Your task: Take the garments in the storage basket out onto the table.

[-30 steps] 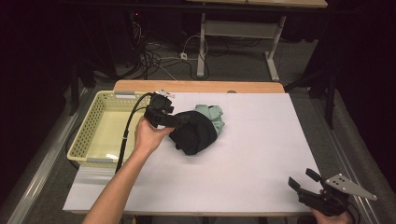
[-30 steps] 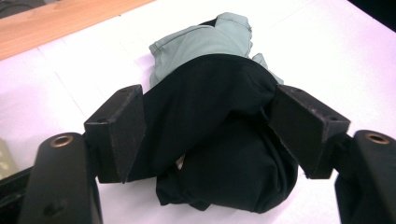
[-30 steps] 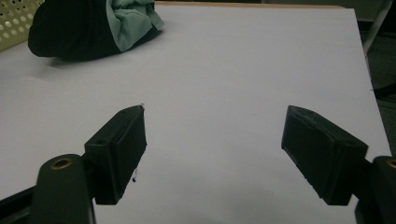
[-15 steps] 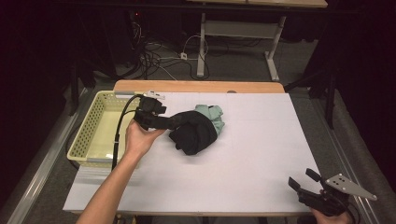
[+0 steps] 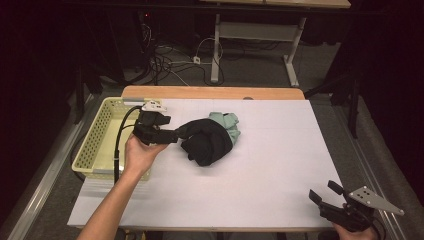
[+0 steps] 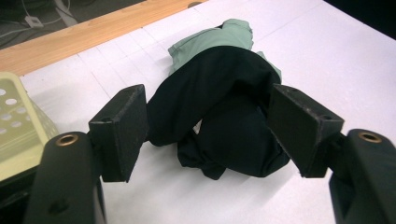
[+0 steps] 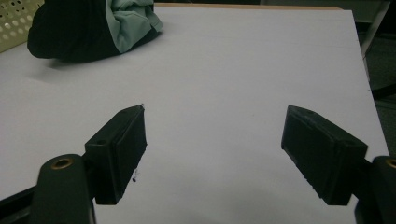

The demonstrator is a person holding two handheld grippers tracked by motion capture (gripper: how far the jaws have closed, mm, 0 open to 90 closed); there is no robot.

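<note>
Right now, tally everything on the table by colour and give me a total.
Black garment: 1
Green garment: 1
Yellow basket: 1
Total: 3

In the high view the left gripper (image 5: 172,135) is drawing back toward the left of the frame, away from the black cloth (image 5: 207,142) and closer to the basket (image 5: 100,145). The hand (image 5: 140,152) is sliding left with it. A fold of the cloth is stretching out leftward toward the jaws, which are standing apart.
</note>
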